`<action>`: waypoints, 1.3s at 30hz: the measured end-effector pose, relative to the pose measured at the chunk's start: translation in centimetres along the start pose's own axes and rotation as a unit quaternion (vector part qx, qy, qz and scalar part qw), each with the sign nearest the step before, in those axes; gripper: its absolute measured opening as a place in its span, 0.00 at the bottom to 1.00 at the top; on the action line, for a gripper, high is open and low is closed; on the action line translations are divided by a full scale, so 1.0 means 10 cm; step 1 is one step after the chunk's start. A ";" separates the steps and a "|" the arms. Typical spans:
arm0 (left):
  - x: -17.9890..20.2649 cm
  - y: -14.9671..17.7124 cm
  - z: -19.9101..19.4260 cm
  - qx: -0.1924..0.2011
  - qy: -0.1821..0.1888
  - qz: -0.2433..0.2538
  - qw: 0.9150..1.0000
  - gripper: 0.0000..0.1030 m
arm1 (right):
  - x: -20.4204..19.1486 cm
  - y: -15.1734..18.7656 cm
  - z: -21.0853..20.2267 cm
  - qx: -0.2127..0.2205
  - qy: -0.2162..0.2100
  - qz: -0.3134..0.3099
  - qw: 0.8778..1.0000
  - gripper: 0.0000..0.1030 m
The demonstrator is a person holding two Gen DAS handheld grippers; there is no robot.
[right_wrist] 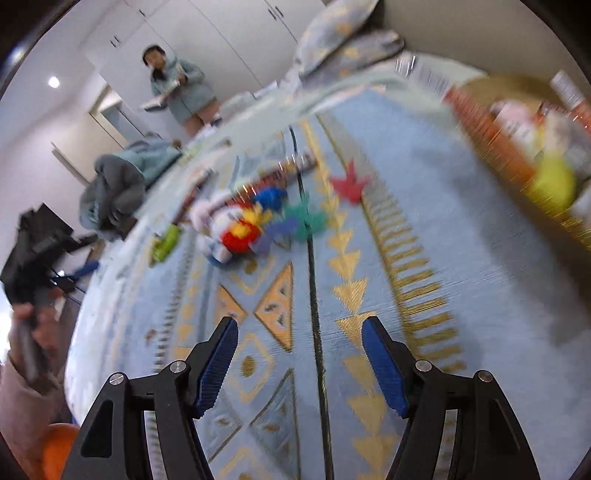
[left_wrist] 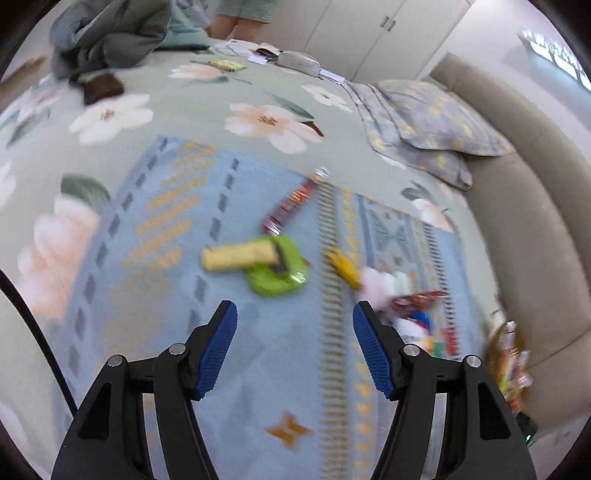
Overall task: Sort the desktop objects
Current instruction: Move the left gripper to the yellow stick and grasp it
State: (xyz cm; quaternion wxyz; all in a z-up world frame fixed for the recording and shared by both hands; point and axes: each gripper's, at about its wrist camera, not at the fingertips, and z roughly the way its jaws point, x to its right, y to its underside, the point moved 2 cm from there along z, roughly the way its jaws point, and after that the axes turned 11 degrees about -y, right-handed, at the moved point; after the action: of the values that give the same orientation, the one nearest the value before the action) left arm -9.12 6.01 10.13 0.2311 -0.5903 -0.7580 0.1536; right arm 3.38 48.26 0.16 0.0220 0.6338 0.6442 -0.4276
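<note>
My left gripper (left_wrist: pixel 293 308) is open and empty above a blue patterned mat (left_wrist: pixel 177 236). Ahead of it lie a green tape dispenser (left_wrist: pixel 277 271), a yellow bar (left_wrist: pixel 236 254), a red snack wrapper (left_wrist: pixel 291 203), a small yellow piece (left_wrist: pixel 343 267) and a white plush toy (left_wrist: pixel 384 286). My right gripper (right_wrist: pixel 299 325) is open and empty over the same mat (right_wrist: pixel 424 229). Farther ahead lie a plush toy (right_wrist: pixel 229 225) with red and blue parts, coloured paper shapes (right_wrist: pixel 306 219) and a red star shape (right_wrist: pixel 349 182). Both views are blurred.
A woven basket (right_wrist: pixel 491 147) full of packets stands at the right, and shows at the right edge of the left wrist view (left_wrist: pixel 509 358). Pillows (left_wrist: pixel 424 122), a heap of clothes (left_wrist: pixel 107 33) and a person (right_wrist: pixel 177 88) are beyond the mat on the floral bedsheet (left_wrist: pixel 207 110).
</note>
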 end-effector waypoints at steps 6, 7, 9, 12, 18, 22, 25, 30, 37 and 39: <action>-0.14 -0.12 0.46 0.082 -0.053 0.180 0.979 0.61 | -0.15 0.16 0.14 0.031 0.019 -0.095 0.995 0.84; -0.11 -0.08 0.55 0.087 -0.057 0.202 0.974 0.61 | -0.20 0.17 0.19 0.022 0.023 -0.110 0.993 0.95; -0.11 -0.03 0.67 0.080 -0.066 0.234 0.967 0.61 | -0.30 0.19 0.29 0.004 0.056 -0.142 0.988 1.00; -0.08 0.02 0.88 0.061 -0.064 0.288 0.954 0.61 | -0.34 0.22 0.36 0.002 0.079 -0.160 0.984 1.00; -0.12 -0.14 1.08 0.069 0.002 0.285 0.956 0.62 | -0.33 0.22 0.38 0.004 0.079 -0.159 0.984 1.00; -0.05 -0.15 1.18 0.062 0.040 0.273 0.959 0.55 | -0.35 0.23 0.38 0.003 0.087 -0.163 0.983 1.00; 0.01 -0.03 1.20 0.068 0.030 0.275 0.959 0.41 | -0.34 0.23 0.37 0.005 0.086 -0.163 0.983 1.00; -0.03 0.10 1.00 0.048 0.047 0.238 0.969 0.27 | -0.34 0.23 0.37 0.004 0.087 -0.163 0.983 1.00; -0.15 0.54 0.62 -0.006 0.074 0.170 0.983 0.24 | -0.35 0.22 0.36 0.004 0.086 -0.163 0.983 1.00; -0.16 0.64 0.61 -0.001 0.075 0.172 0.982 0.24 | -0.36 0.21 0.37 -0.001 0.092 -0.164 0.982 1.00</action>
State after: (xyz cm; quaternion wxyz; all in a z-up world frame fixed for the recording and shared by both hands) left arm -6.81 6.36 1.51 0.2571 -0.7221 -0.6256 0.1453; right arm 3.99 42.85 -1.23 -0.1076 0.5563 0.7388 -0.3648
